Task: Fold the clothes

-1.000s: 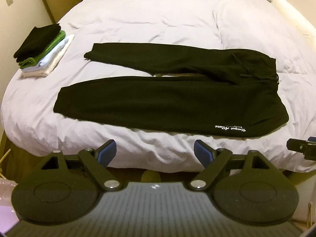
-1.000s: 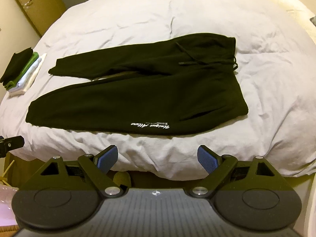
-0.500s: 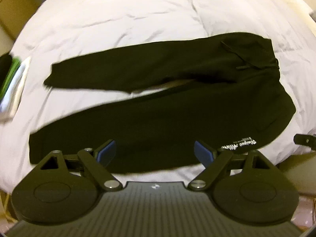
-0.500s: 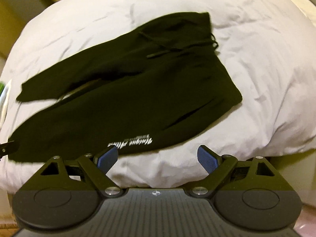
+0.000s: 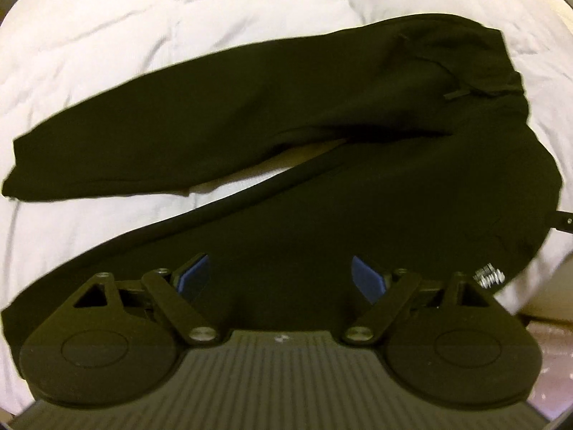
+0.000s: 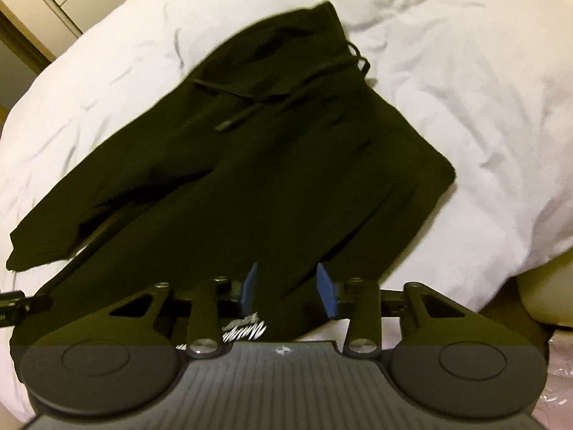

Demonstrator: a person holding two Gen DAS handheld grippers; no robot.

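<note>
Black sweatpants (image 5: 322, 143) lie flat on the white duvet, legs to the left, waist and drawstring (image 6: 286, 96) to the right. My left gripper (image 5: 281, 279) is open and low over the near leg, with nothing between its fingers. My right gripper (image 6: 288, 288) sits at the near edge of the pants (image 6: 250, 179), beside the white logo (image 6: 243, 329). Its jaws are half narrowed, with the dark cloth's edge in the gap; the pads are still apart. The right gripper's tip (image 5: 562, 224) shows at the right edge of the left wrist view.
The white duvet (image 6: 447, 53) surrounds the pants, with its near edge dropping off just under both grippers. A pale wardrobe (image 6: 46, 0) stands far left. A beige bed side (image 6: 544, 297) shows at the lower right.
Both grippers have moved forward and down to the near edge of the pants. The right gripper's jaws have narrowed. The stack of folded clothes has left both views.
</note>
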